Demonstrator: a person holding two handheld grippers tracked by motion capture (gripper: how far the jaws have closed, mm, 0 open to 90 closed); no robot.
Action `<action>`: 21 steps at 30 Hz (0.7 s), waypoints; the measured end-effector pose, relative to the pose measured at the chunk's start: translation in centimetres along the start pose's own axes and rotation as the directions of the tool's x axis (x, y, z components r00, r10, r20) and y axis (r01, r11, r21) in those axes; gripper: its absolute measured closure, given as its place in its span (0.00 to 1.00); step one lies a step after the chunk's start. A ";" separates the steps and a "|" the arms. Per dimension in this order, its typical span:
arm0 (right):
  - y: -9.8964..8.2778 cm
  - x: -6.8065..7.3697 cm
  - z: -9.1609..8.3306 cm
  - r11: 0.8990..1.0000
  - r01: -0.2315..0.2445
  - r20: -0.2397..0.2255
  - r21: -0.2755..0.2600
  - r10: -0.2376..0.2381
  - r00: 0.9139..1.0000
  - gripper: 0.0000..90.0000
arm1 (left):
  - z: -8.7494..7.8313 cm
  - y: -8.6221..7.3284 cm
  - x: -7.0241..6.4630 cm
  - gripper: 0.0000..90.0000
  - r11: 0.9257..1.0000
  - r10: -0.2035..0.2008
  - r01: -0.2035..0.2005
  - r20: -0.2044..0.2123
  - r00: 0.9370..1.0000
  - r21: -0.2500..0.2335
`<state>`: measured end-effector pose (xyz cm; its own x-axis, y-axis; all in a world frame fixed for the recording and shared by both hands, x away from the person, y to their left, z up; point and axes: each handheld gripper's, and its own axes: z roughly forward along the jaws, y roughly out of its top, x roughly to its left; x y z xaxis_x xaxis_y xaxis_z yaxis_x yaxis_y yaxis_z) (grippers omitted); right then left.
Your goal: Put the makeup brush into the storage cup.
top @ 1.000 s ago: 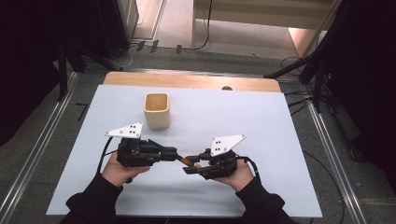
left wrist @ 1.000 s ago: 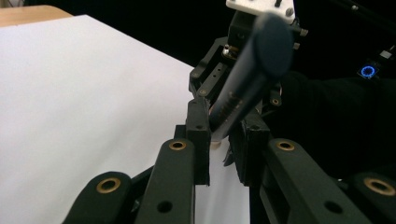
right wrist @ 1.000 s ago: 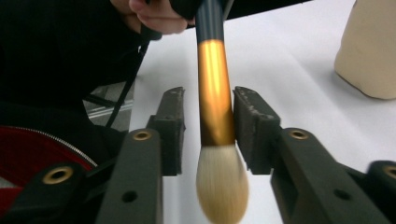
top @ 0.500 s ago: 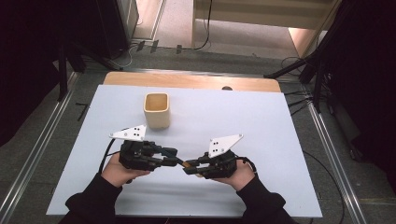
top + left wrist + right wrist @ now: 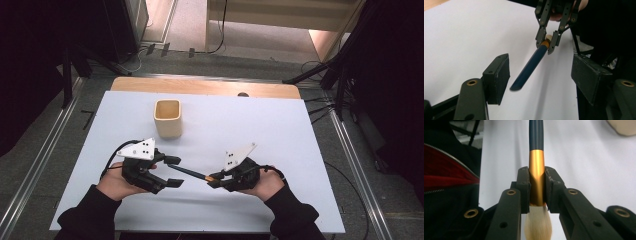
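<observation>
the right gripper [image 5: 536,192] clamped the brush [image 5: 536,157] by its gold ferrule, above the table [image 5: 280,125]. the left gripper [image 5: 541,75] stood wide around the handle tip, not yet closed. the handover looked half done; the cup [image 5: 167,118] sat empty beyond.

overhead forward-down, tongs cameras close, facing

Left tool [image 5: 172,171] agape (right tool [image 5: 214,180] clamped)
</observation>
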<state>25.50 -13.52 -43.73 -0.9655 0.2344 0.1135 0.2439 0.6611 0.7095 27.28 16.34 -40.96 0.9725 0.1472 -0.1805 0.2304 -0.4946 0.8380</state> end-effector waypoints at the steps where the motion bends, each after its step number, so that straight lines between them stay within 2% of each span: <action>1: 0.0 0.0 0.0 1.000 0.000 0.000 0.000 0.000 1.000 0.86 | 0.1 0.0 0.0 0.36 1.000 0.005 -0.005 0.000 1.000 0.012; 2: 0.1 0.0 0.2 0.999 0.002 -0.007 0.035 -0.002 1.000 0.86 | 0.5 0.0 -0.2 0.38 1.000 0.017 -0.018 0.009 1.000 0.025; 3: 0.1 0.0 0.2 0.999 0.002 -0.007 0.035 -0.002 1.000 0.86 | 0.5 0.0 -0.2 0.38 1.000 0.017 -0.018 0.009 1.000 0.025; 4: 0.2 0.1 0.5 0.998 0.008 -0.015 0.070 -0.007 1.000 0.86 | 0.6 0.0 -0.2 0.39 0.999 0.024 -0.024 0.005 1.000 0.033; 9: 0.4 0.2 0.9 0.993 0.029 -0.028 0.112 -0.026 0.999 0.86 | 1.4 -0.1 -0.2 0.39 0.997 0.026 -0.027 0.014 1.000 0.069; 12: 0.7 0.2 1.5 0.988 0.043 -0.046 0.149 -0.036 0.998 0.86 | 2.0 -0.2 -0.2 0.45 0.995 0.019 -0.023 0.035 0.999 0.098; 16: 1.1 0.3 1.9 0.983 0.061 -0.070 0.171 -0.049 0.996 0.86 | 2.8 -0.3 -0.2 0.46 0.990 0.014 -0.021 0.049 0.999 0.140; 21: 1.8 0.6 2.6 0.973 0.097 -0.101 0.211 -0.077 0.992 0.86 | 3.7 -0.6 -0.5 0.49 0.978 0.028 -0.040 0.061 0.998 0.203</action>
<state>25.64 -10.32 -44.23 -0.9856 0.1098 0.1287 0.1633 0.8158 0.5547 26.81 13.36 -43.25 0.9789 0.0811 -0.1878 0.1936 -0.6639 0.7223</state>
